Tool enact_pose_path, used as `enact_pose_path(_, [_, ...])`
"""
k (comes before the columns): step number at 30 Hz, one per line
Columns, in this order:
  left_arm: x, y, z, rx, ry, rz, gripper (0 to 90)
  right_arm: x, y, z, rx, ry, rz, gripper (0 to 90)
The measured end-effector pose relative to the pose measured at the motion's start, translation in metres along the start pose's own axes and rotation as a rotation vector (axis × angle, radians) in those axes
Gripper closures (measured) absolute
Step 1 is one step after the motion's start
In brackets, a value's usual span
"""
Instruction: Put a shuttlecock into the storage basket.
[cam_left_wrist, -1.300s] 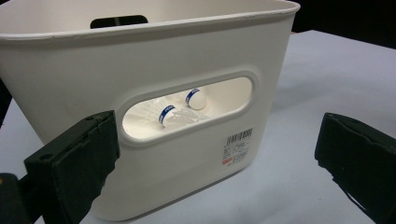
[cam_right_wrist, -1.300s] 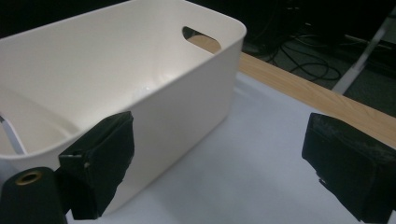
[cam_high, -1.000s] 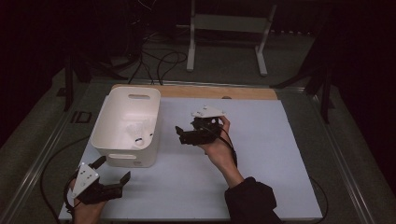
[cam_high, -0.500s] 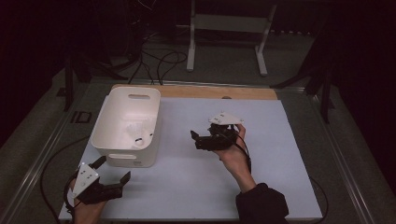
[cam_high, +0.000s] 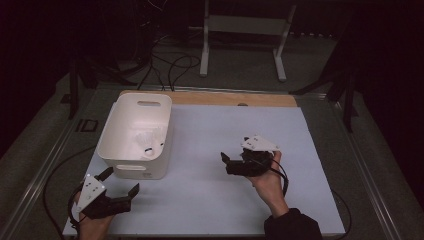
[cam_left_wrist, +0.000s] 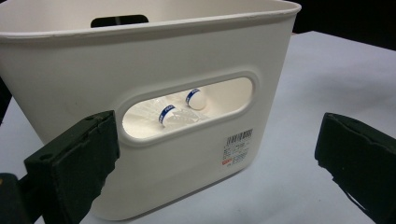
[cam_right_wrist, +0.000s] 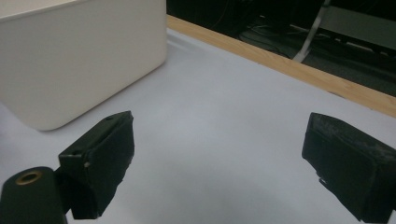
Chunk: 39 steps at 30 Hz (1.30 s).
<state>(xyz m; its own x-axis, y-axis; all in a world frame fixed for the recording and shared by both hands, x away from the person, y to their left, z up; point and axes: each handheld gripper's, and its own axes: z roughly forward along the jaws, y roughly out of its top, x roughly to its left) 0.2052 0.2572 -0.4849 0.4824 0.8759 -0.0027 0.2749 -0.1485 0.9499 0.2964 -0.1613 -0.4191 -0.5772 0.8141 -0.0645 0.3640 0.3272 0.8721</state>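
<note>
Your left gripper (cam_high: 120, 192) sits nearest you, jaws spread wide and empty, just short of the bin (cam_left_wrist: 154, 154). Two shuttlecocks (cam_left_wrist: 180, 108) lie inside it, past your fingers (cam_left_wrist: 74, 161). Farther right, your right gripper (cam_high: 226, 161) gapes wide over the bare table (cam_high: 210, 130).

two shuttlecocks (cam_left_wrist: 180, 109), one bin (cam_high: 127, 150)

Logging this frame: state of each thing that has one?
left hand-held gripper: open, holding nothing, near the bin's near wall
right hand-held gripper: open, holding nothing, over the mat
white bin: upright, no lid
shuttlecocks: two, lying inside the bin, seen through the handle slot
white mat: flat on the table
</note>
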Motion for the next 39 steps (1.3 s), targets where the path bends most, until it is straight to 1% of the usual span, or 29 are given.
enact_pose_path(3, [0.000,0.000,0.000,0.000,0.001,0.000,0.7,-0.005,-0.005,-0.010,-0.008,-0.003,0.015,9.0])
enact_pose_path(6, [0.000,0.000,0.000,0.000,0.001,-0.001,0.7,-0.009,-0.009,-0.015,-0.015,-0.011,0.022,9.0])
enact_pose_path(7, [0.000,0.000,0.000,0.000,0.003,-0.002,0.7,-0.012,-0.013,-0.019,-0.017,-0.013,0.036,9.0])
enact_pose_path(8, [0.000,0.000,0.000,0.000,0.003,-0.002,0.7,-0.012,-0.013,-0.019,-0.017,-0.013,0.036,9.0])
enact_pose_path(9, [0.000,0.000,0.000,0.000,0.002,-0.002,0.7,-0.014,-0.020,-0.022,-0.018,-0.016,0.045,9.0])
enact_pose_path(10, [0.000,0.000,0.000,0.000,0.002,-0.002,0.7,-0.014,-0.020,-0.022,-0.018,-0.016,0.045,9.0])
enact_pose_path(11, [0.000,0.000,0.000,0.000,0.003,-0.003,0.7,-0.018,-0.032,-0.024,-0.005,-0.026,0.049,9.0])
enact_pose_path(12, [0.000,0.000,0.000,0.000,0.003,-0.003,0.7,-0.018,-0.032,-0.024,-0.005,-0.026,0.049,9.0])
enact_pose_path(13, [0.000,0.000,0.001,0.001,0.002,-0.002,0.7,-0.022,-0.043,-0.027,-0.015,-0.027,0.074,9.0])
enact_pose_path(14, [0.000,0.000,0.001,0.002,0.002,-0.001,0.8,-0.025,-0.048,-0.029,-0.025,-0.030,0.080,9.0])
enact_pose_path(16, [0.000,0.000,0.001,0.003,0.000,0.000,0.7,-0.027,-0.052,-0.031,-0.027,-0.029,0.088,9.0])
enact_pose_path(17, [0.000,0.000,0.001,0.003,0.000,0.000,0.7,-0.029,-0.056,-0.034,-0.041,-0.030,0.095,9.0])
enact_pose_path(20, [0.000,0.000,0.002,0.003,-0.002,-0.002,0.7,-0.032,-0.068,-0.041,-0.070,-0.024,0.092,9.0])
enact_pose_path(22, [-0.001,0.000,0.001,0.002,-0.003,-0.002,0.8,-0.033,-0.074,-0.045,-0.099,-0.023,0.084,9.0])
enact_pose_path(25, [0.000,0.000,0.001,-0.002,-0.002,-0.006,0.7,-0.037,-0.080,-0.051,-0.125,-0.009,0.091,9.0])
enact_pose_path(27, [0.000,0.001,0.001,-0.006,-0.003,-0.008,0.7,-0.038,-0.083,-0.055,-0.148,-0.018,0.095,9.0])
enact_pose_path(29, [0.000,0.001,0.000,-0.009,-0.005,-0.007,0.8,-0.039,-0.085,-0.057,-0.153,-0.015,0.097,9.0])
enact_pose_path(31, [0.000,0.001,0.000,-0.012,-0.007,-0.012,0.7,-0.041,-0.092,-0.060,-0.167,-0.019,0.101,9.0])
enact_pose_path(33, [0.001,0.001,0.000,-0.014,-0.009,-0.013,0.7,-0.040,-0.097,-0.062,-0.168,-0.017,0.100,9.0])
enact_pose_path(39, [0.000,0.001,0.000,-0.017,-0.010,-0.011,0.7,-0.041,-0.103,-0.064,-0.199,-0.025,0.101,9.0])
